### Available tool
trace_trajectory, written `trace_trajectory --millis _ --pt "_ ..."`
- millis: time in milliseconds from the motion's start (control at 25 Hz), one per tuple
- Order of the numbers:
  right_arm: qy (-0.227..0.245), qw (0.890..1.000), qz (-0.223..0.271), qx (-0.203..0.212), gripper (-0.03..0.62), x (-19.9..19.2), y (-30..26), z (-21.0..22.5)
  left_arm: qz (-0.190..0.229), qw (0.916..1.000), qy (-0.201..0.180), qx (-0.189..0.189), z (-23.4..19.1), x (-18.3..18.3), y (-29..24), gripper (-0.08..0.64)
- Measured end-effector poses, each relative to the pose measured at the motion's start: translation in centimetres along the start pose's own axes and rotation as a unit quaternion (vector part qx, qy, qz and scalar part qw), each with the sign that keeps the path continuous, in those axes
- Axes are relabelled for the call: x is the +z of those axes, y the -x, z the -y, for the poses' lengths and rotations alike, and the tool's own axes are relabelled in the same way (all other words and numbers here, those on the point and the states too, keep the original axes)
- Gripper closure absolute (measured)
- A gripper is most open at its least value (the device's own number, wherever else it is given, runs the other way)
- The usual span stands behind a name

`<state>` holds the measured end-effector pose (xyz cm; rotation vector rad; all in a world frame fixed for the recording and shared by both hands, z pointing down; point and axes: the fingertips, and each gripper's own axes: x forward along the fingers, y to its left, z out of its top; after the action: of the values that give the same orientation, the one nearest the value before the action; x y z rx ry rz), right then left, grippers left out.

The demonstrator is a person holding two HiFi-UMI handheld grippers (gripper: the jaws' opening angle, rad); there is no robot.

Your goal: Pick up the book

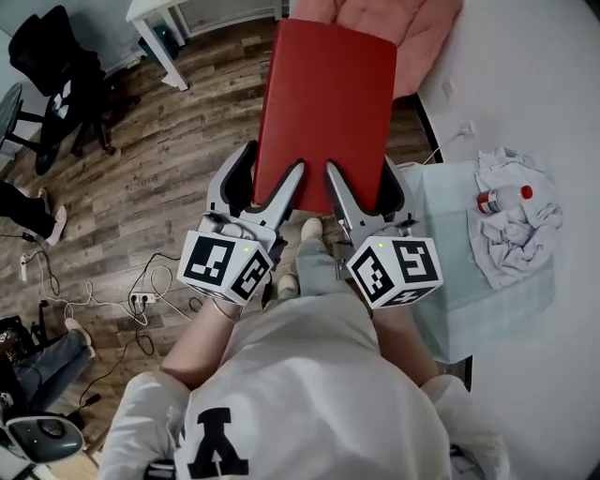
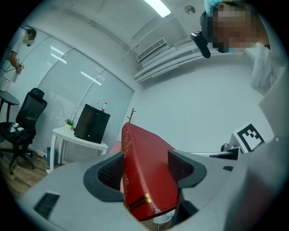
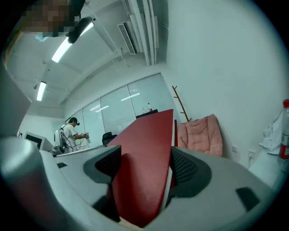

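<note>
While left gripper (image 1: pixel 272 178), right gripper (image 1: pixel 361 183) jaws clamp red book (image 1: pixel 323 103), spine gilt (image 2: pixel 145 198) illegible (too small).

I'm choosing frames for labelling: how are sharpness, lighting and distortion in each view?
Head view: sharp and evenly lit, red book crisp. Left gripper view: strong fisheye bending, dark corners, bright ceiling light glare. Right gripper view: same fisheye, book sharp.

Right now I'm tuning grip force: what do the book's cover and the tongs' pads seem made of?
Book: a rigid red hardcover with a matte finish, likely cloth or leatherette over board. It keeps flat though it is gripped only at its near end, and the spine carries a small gilt mark.
Pads: black, probably rubber, with a fine grid texture on their faces.
</note>
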<state>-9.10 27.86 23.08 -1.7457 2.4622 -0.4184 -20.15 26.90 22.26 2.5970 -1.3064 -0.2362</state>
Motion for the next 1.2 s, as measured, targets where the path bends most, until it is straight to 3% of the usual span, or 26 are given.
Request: trace_trajectory --millis 440,720,1200 --pt "0.014 1.000 0.004 -0.007 0.256 0.1 3.3 -0.3 0.005 1.0000 -0.001 -0.005 2.5 -0.4 1.8 0.265" --pt "0.052 0.999 0.011 -0.006 0.256 1.3 4.6 0.5 0.006 1.0000 0.003 -0.007 4.3 -0.6 1.5 0.265" --pt "0.027 0.999 0.016 -0.007 0.256 1.0 5.8 0.9 0.008 0.9999 -0.003 -0.011 5.4 -0.6 2.0 0.265"
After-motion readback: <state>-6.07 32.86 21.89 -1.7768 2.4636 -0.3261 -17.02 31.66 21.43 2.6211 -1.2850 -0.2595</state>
